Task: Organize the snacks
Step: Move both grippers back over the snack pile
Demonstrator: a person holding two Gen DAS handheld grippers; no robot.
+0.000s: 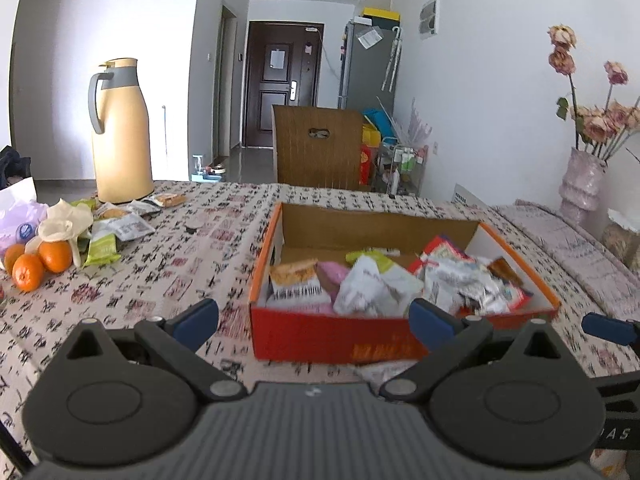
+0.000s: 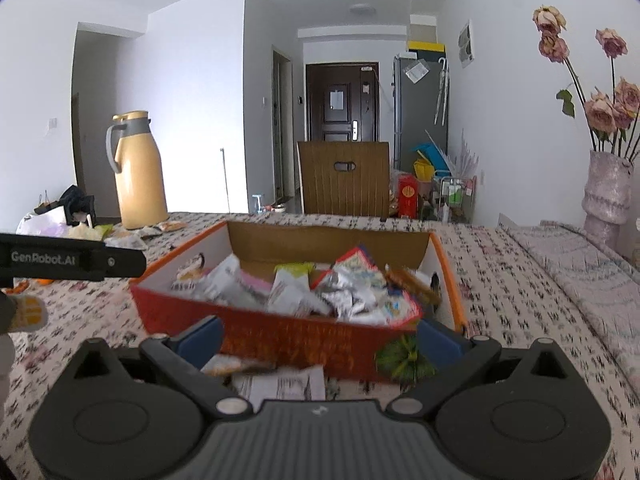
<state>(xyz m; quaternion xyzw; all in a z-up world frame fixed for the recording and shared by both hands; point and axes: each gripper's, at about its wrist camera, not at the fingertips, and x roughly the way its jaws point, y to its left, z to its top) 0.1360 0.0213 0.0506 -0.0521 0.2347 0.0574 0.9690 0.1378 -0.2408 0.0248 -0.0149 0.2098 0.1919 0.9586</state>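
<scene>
Snack box (image 1: 328, 340) just beyond left claw (image 1: 314, 320)

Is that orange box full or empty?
Partly full: the orange box holds a heap of snack packets, but its far end shows bare cardboard.

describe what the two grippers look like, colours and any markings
Both the left gripper and the right gripper have matte black ribbed bodies with round pivot discs, silver pins, black linkage arms and blue finger pads. In the right wrist view, the left gripper's side shows white "GenRobot.AI" lettering.
</scene>
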